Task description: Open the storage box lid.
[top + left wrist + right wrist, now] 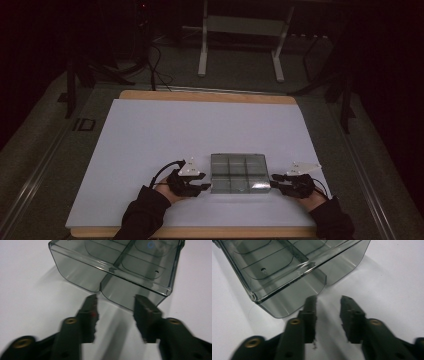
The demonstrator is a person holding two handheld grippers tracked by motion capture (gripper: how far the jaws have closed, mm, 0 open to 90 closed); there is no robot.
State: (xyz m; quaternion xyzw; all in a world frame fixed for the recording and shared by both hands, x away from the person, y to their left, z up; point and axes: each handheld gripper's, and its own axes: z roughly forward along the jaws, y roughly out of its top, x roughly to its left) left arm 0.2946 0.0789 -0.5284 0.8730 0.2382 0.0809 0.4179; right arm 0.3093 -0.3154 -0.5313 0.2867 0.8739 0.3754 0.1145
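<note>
Tray (238,173) of smoky clear plastic sits near my edge of the table (150,135), on its smooth matte white top, between my two grippers. From the high view it reads as a shallow rectangle split by thin ribs into compartments, with glossy glints along its near rim. In the left gripper view the tray (117,267) shows rounded corners, a thin lipped rim and a notch where two wall sections meet; its walls are see-through and cast a soft shadow on the white top.

My left gripper (200,186) lies just beside the tray's left side, and my left gripper (115,315) has its jaws spread wide, nothing between them, tips close to the wall but apart from it. The jaws are flat black bars with rough, chipped inner edges and brass screw inserts.

My right gripper (274,182) is at the tray's right side; in its own view the right gripper (329,315) stands parted and empty, the left tip just short of the tray (287,272) wall.
</note>
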